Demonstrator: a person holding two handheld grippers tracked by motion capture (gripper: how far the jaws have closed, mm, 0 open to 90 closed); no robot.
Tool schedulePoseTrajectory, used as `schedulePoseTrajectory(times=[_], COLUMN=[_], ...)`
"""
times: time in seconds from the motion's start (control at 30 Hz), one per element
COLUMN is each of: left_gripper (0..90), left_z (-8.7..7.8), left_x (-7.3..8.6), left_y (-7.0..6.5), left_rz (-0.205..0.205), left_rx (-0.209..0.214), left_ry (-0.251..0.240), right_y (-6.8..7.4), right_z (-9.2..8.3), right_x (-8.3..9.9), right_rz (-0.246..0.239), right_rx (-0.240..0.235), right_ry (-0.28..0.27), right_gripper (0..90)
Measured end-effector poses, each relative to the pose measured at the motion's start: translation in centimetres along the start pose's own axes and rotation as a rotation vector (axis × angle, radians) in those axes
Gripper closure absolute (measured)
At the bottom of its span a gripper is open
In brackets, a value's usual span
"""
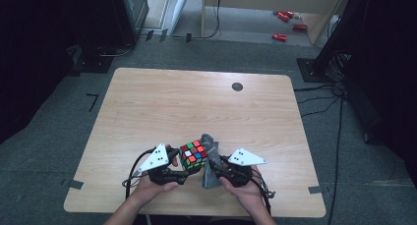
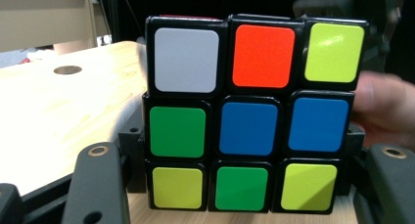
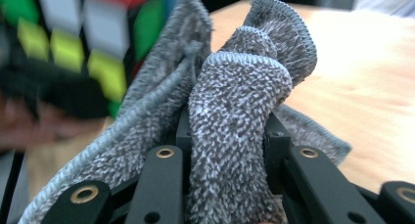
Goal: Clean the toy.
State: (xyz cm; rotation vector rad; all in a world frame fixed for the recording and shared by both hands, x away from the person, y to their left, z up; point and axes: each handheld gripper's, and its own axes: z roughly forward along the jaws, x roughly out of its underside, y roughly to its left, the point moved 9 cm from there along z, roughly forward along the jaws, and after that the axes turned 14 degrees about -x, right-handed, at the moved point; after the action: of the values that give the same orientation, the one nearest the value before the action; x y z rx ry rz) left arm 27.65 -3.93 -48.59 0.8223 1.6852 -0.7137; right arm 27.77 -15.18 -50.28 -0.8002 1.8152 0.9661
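A scrambled puzzle cube (image 1: 193,155) with black edges and coloured stickers is held just above the table near its front edge. My left gripper (image 1: 189,172) is shut on the cube (image 2: 249,119), one jaw against each lower side. My right gripper (image 1: 212,165) is shut on a bunched grey cloth (image 1: 211,158), which presses against the cube's right side. In the right gripper view the folded cloth (image 3: 235,111) rises between the black jaws, with the blurred cube (image 3: 78,43) at upper left. Both hands grip their tools from below.
The wooden table (image 1: 196,107) has a round dark grommet (image 1: 237,86) at its far right. Tape marks lie on the grey carpet, and red objects (image 1: 287,23) lie on the floor beyond. Dark equipment and cables stand at both sides.
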Motion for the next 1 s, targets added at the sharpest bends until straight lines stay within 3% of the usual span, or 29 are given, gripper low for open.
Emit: schedulePoseTrajectory(times=[0.07, 0.17, 0.23, 0.4, 0.47, 0.6, 0.77, 0.87, 1.0], left_gripper=[33.7, 33.7, 33.6, 33.7, 33.7, 33.6, 33.6, 33.6, 33.6], left_z=[0.1, 0.2, 0.2, -0.1, -0.2, -0.2, -0.1, 0.0, 0.1], left_x=[0.1, 0.2, 0.2, -0.1, -0.3, -0.2, 0.0, 0.0, 0.2], left_y=[-0.2, -0.5, -0.4, 0.1, 0.4, 0.8, 1.3, 1.4, 1.6], left_rz=[0.009, 0.014, 0.016, -0.001, -0.012, -0.017, -0.025, -0.030, -0.031], left_rx=[0.003, 0.009, 0.008, -0.002, -0.007, -0.027, -0.050, -0.057, -0.070], left_ry=[0.005, 0.010, 0.011, 0.000, -0.004, 0.004, 0.016, 0.021, 0.032], right_y=[-0.3, 0.3, 0.9, 1.0, 1.1, 0.2, -3.2, -4.9, -6.0], right_z=[-0.8, -1.0, -0.5, 0.9, 1.2, 0.8, -1.1, -2.4, -3.0], right_x=[-0.9, -1.6, -1.2, 0.6, 1.1, 1.1, 1.1, 1.2, 1.6], right_rz=[0.031, 0.016, -0.002, 0.014, -0.006, -0.027, 0.037, 0.072, 0.075], right_rx=[0.010, -0.022, -0.033, -0.072, -0.068, -0.001, 0.182, 0.267, 0.315], right_ry=[-0.082, -0.117, -0.088, 0.007, 0.051, 0.062, 0.026, 0.001, 0.005], right_gripper=[70.2, 70.1, 70.5, 70.2, 69.7, 68.8, 67.9, 66.4, 62.7])
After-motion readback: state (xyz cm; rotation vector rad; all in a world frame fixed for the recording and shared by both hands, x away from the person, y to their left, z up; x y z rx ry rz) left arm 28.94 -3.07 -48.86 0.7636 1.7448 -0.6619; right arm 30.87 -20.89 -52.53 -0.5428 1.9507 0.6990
